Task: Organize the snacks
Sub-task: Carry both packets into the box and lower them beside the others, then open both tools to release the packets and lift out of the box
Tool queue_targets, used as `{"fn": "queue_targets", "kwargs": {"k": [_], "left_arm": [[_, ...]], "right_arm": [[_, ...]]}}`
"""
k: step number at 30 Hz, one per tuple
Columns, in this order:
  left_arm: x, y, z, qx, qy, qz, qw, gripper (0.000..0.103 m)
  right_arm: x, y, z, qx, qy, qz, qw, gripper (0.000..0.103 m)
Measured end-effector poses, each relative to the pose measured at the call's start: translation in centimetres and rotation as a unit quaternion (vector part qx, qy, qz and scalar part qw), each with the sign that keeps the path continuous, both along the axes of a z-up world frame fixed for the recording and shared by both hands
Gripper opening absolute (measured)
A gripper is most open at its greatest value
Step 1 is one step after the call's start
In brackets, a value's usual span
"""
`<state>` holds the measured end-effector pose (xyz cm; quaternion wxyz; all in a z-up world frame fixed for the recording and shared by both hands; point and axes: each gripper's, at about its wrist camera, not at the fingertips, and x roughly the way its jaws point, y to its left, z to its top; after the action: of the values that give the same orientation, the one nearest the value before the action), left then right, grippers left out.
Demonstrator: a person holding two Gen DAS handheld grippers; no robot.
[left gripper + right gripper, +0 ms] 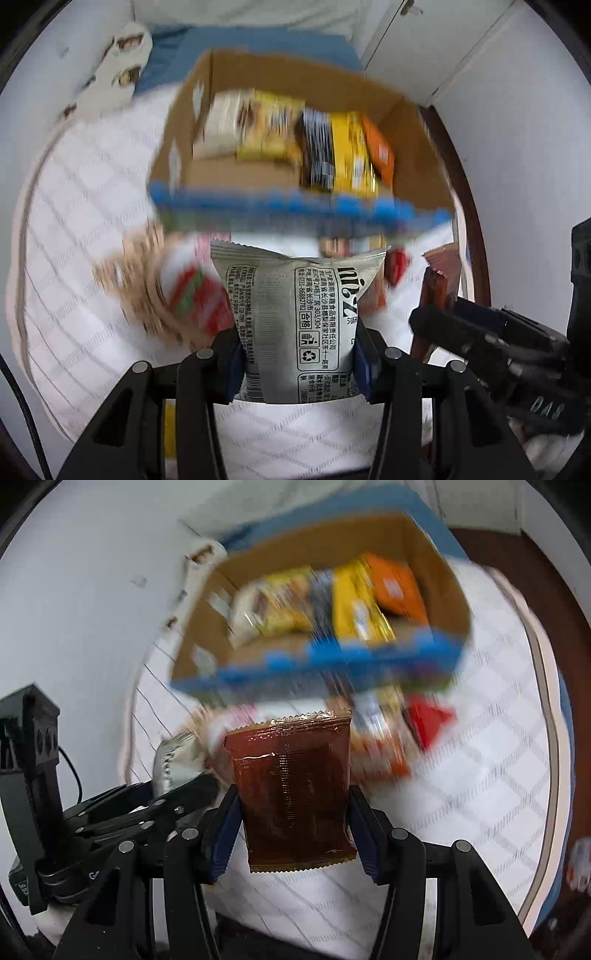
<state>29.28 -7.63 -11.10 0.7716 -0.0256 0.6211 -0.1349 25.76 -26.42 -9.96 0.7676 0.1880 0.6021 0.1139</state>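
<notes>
My left gripper (pixel 297 360) is shut on a silver snack packet (pixel 295 314) with black print, held above the white quilted cloth. My right gripper (pixel 293 830) is shut on a brown snack packet (pixel 291 794). Both are held in front of an open cardboard box (pixel 417 147) with a blue front edge, which holds yellow, black and orange packets (pixel 347 151). The box also shows in the right wrist view (pixel 439 590). The right gripper appears at the right of the left wrist view (pixel 480 332), the left gripper at the left of the right wrist view (pixel 147 808).
Loose snack packets (pixel 192 295) lie blurred on the white quilted cloth (pixel 92 184) between the grippers and the box. More lie in the right wrist view (pixel 388 738). A white power strip (pixel 114 70) lies at the back left. White walls stand behind.
</notes>
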Motion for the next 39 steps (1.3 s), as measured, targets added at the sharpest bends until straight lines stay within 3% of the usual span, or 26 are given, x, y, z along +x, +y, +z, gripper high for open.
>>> {"fn": "queue_targets", "kwargs": {"k": [4,8,15,22,24,26,29,39], "left_arm": [[5.6,0.5,0.7,0.013,-0.013,0.009,0.9998,0.044],[10.9,1.2,-0.8,0.031,0.016,0.015,0.9993,0.044],[14.6,1.4,-5.2,0.052,0.079,0.024,0.9952,0.045],[15.9,1.6,-8.3,0.055,0.108,0.019,0.9924,0.047],[15.9,1.6,-8.8,0.056,0.110,0.017,0.9922,0.047],[15.9,1.6,-9.1,0.057,0.110,0.014,0.9921,0.050],[15.9,1.6,-9.1,0.064,0.104,0.015,0.9925,0.057],[14.9,1.6,-6.9,0.071,0.056,0.027,0.9955,0.060]], "right_arm": [[5.4,1.8,0.6,-0.011,-0.026,0.000,1.000,0.058],[10.0,2.9,-0.9,-0.014,-0.018,-0.001,1.000,0.058],[14.3,4.5,-5.3,-0.020,0.014,0.005,1.000,0.058],[16.5,5.7,-8.8,-0.023,0.055,0.032,0.998,0.061],[16.7,5.9,-9.6,-0.027,0.063,0.038,0.997,0.077],[16.8,6.1,-9.9,-0.039,0.062,0.043,0.996,0.085],[16.9,5.9,-10.3,-0.039,0.065,0.040,0.996,0.085],[15.7,3.6,-8.7,-0.076,0.051,0.012,0.996,0.085]]}}
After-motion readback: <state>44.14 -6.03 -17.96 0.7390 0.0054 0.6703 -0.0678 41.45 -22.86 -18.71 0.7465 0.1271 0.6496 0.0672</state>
